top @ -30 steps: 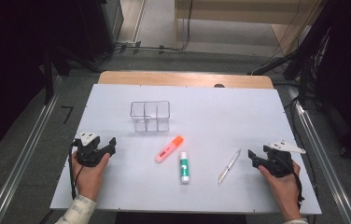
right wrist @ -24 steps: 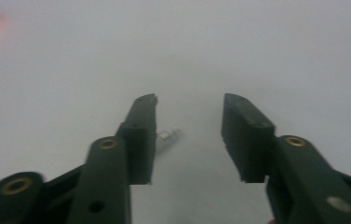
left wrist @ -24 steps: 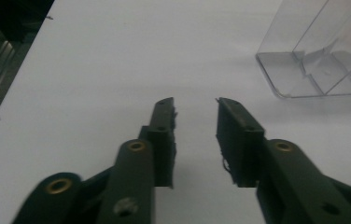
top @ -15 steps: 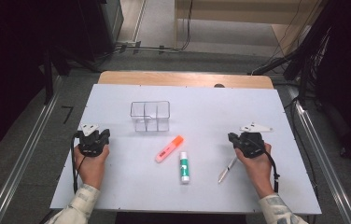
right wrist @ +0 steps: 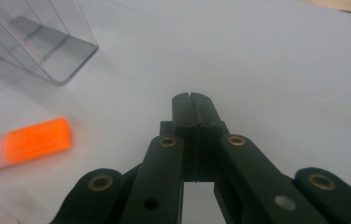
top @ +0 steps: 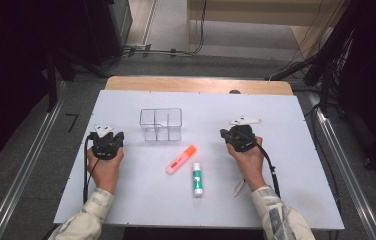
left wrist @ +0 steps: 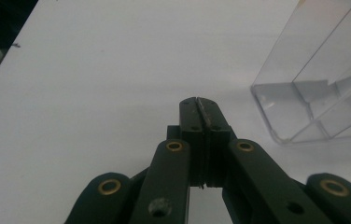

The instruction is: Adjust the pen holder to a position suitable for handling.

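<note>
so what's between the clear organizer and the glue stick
In the high view, the orange highlighter lies slantwise between the clear organizer and the glue stick, touching neither.

Highlighter (top: 181, 159) before organizer (top: 161, 124) — glue stick (top: 196, 179) right of it.

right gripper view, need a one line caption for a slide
Shut hand-held gripper over the white table, orange highlighter at left, clear plastic organiser box behind.

Right hand-held gripper (top: 232, 135) moved in twd clear organizer (top: 161, 124), jaws closed empty, left hand-held gripper (top: 107, 138) shut too
</note>
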Motion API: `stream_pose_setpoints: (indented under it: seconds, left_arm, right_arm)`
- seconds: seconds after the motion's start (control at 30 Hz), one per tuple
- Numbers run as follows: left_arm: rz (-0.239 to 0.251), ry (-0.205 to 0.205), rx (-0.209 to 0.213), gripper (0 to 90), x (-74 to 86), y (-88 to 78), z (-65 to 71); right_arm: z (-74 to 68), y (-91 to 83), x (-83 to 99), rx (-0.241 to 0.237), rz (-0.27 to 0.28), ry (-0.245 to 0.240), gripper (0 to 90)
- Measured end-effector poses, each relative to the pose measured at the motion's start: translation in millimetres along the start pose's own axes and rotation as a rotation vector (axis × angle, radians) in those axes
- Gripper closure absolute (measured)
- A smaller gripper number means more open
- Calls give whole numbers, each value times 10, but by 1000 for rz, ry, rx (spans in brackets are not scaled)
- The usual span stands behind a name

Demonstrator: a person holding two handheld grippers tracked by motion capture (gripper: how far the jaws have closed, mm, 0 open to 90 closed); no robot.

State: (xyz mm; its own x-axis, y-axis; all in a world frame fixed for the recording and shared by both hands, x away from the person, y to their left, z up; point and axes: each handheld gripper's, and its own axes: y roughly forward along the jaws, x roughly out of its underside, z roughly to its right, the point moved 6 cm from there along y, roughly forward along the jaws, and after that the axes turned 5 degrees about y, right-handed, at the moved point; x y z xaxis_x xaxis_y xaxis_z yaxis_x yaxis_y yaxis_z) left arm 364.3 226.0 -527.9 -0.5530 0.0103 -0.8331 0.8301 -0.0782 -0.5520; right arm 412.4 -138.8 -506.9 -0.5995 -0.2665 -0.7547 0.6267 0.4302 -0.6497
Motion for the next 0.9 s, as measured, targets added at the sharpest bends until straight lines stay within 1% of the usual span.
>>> stream_pose_setpoints:
  seconds: [0.03,0.07,0.13,0.2,0.23,0.27,0.3,0.4,0.47,0.53,0.67,0.7,0.8,0.9]
  left_arm:
    - [4,-3,3,900,-21,15,13]
    - [10,-3,6,900,-62,50,37]
    - [11,-3,11,900,-92,94,70]
    - [5,11,17,900,-112,143,104]
    - [7,17,29,900,-124,171,132]
    - [-1,35,32,900,-130,202,158]
    - [-5,40,36,900,-135,236,185]
    - [-25,51,39,900,-159,335,241]
    - [-26,56,37,900,-188,385,268]
    - [-34,58,44,900,-217,425,291]
    - [-26,63,42,900,-276,451,311]
    - [-21,58,43,900,-282,457,313]
    - [-28,57,42,900,-275,474,311]
    - [-18,56,59,900,-290,479,331]
  right_arm:
    - [0,0,0,0,0,0,879]
    - [-59,57,-50,-5,-6,-8,879]
    - [-123,117,-95,-10,-9,-17,879]
    - [-188,174,-140,-20,-9,-25,879]
    - [-227,204,-162,-26,-10,-29,879]
    - [-268,236,-185,-29,-10,-31,879]
    - [-313,270,-204,-38,-12,-34,879]
    - [-449,385,-253,-51,-26,-48,879]
    - [-541,469,-279,-64,-30,-58,879]
    - [-625,543,-299,-69,-34,-65,879]
    - [-745,663,-321,-76,-47,-64,879]
    - [-770,687,-323,-79,-50,-63,879]
    - [-829,738,-325,-79,-52,-63,879]
    - [-870,766,-324,-79,-51,-61,879]
